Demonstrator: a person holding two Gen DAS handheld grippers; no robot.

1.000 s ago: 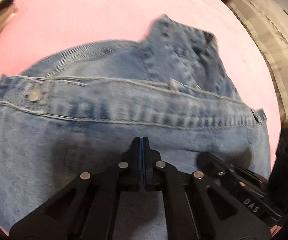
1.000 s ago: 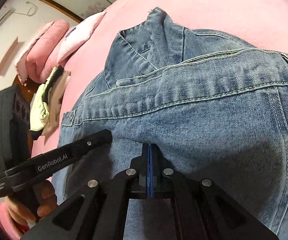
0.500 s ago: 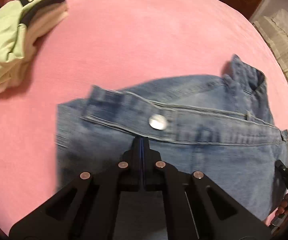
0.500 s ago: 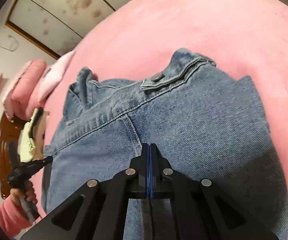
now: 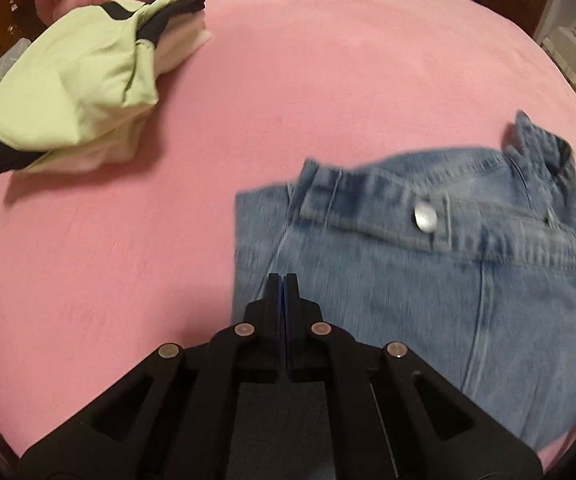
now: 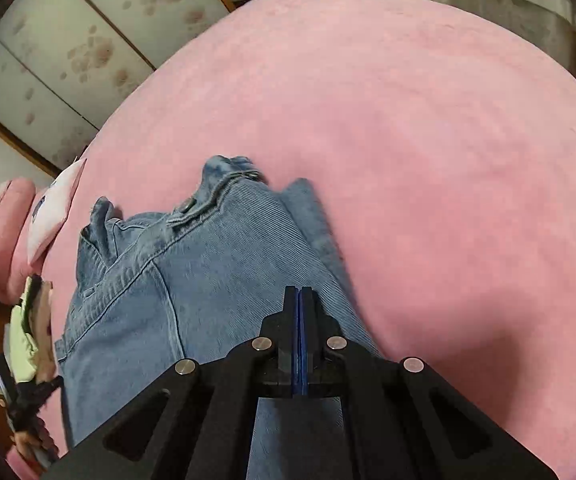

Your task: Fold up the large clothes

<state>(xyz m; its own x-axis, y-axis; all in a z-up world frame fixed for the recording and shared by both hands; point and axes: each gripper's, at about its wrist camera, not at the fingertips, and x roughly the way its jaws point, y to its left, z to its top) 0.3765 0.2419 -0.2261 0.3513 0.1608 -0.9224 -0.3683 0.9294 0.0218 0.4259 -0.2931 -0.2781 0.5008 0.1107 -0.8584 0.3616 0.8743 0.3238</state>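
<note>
Since a second ago the jeans [image 5: 428, 280] have slid from filling the left wrist view to its 3 o'clock side, baring more pink bed [image 5: 288, 80]. They lie folded on the bed, waistband button [image 5: 425, 216] up. Left gripper [image 5: 283, 280] and right gripper [image 6: 299, 292] both have fingers pressed together, empty, over the denim. A light-green garment [image 5: 76, 80] sits at 10 o'clock

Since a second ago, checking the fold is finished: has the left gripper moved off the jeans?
Yes. The left gripper has drawn back leftward to the jeans' left edge, with pink bedspread now filling its view.
</note>
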